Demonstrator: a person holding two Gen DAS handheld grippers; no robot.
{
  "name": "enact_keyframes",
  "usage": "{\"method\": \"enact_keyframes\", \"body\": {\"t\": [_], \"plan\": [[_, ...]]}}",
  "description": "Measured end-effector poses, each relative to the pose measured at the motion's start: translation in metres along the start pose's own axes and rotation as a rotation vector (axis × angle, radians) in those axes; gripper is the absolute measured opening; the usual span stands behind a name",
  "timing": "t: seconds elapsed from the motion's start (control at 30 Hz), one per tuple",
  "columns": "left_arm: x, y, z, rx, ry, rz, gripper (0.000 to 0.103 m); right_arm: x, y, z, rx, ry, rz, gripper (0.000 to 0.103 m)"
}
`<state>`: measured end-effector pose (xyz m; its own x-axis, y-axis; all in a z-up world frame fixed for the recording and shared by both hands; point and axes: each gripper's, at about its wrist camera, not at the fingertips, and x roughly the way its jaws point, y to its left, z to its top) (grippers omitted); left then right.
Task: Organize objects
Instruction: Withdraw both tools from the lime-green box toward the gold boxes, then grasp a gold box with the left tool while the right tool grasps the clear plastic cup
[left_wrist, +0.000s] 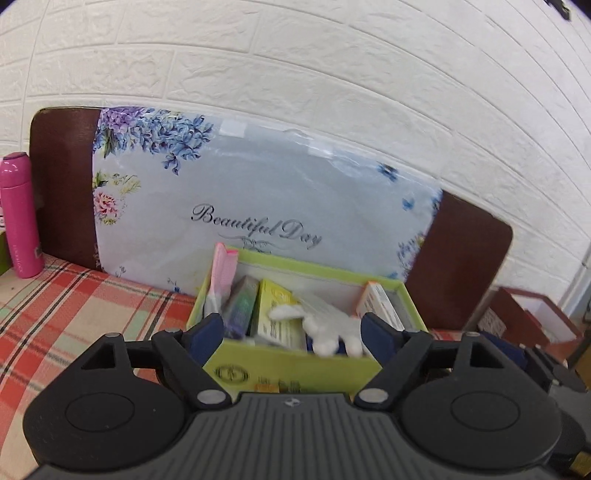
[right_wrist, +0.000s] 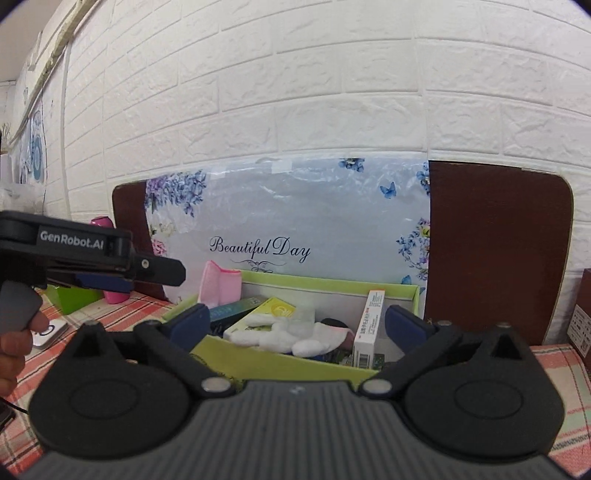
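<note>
The green box (left_wrist: 295, 363) sits on the tabletop (left_wrist: 74, 306) w/ the checked cloth, right in front of a flat board w/ flowers & the words "Beautiful Day" (left_wrist: 258, 206). The box's long side runs left to right, & its open top faces up. Inside are lots of small things. A pink folded thing (left_wrist: 221, 273) stands up tall at the left end. Next to it a dark pack (left_wrist: 242, 306) & a yellow-green pack (left_wrist: 275, 314) lean back, their long sides going up toward the back wall of the box. White cotton balls (right_wrist: 280, 334) lie in a heap in the middle, on top of the packs. A white & orange carton (right_wrist: 369, 328) stands up on its end at the right side. The left hand-held gripper (left_wrist: 291, 328) has its blue fingers wide apart, just over the front of the box; nothing is pinched in them. The right hand-held gripper (right_wrist: 295, 325) is wide apart too, one finger by each end of the box, holding nothing. A pink bottle (left_wrist: 20, 218) stands up straight far to the left, by the board. A red-brown box (left_wrist: 532, 321) sits off to the right.
</note>
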<state>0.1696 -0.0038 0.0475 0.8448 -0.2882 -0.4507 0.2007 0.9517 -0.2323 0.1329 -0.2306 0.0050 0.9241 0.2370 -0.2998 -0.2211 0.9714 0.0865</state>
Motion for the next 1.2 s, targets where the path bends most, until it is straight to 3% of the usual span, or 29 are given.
{"method": "enact_keyframes", "body": {"t": [0.27,0.7,0.9,1.2], "plan": [[-0.030,-0.015,-0.055,0.018,0.079,0.041,0.085,-0.055,0.004,-0.037,0.068,0.041,-0.004,0.103],[-0.028,-0.013,-0.101,0.041,0.200,0.142,0.085,-0.081,-0.006,-0.091,0.154,0.152,-0.042,0.103],[-0.020,-0.020,-0.111,0.067,0.235,0.121,0.085,-0.083,-0.013,-0.109,0.162,0.194,-0.076,0.103],[0.017,-0.054,-0.111,0.086,0.221,0.004,0.085,-0.092,-0.032,-0.123,0.180,0.203,-0.131,0.103]]}}
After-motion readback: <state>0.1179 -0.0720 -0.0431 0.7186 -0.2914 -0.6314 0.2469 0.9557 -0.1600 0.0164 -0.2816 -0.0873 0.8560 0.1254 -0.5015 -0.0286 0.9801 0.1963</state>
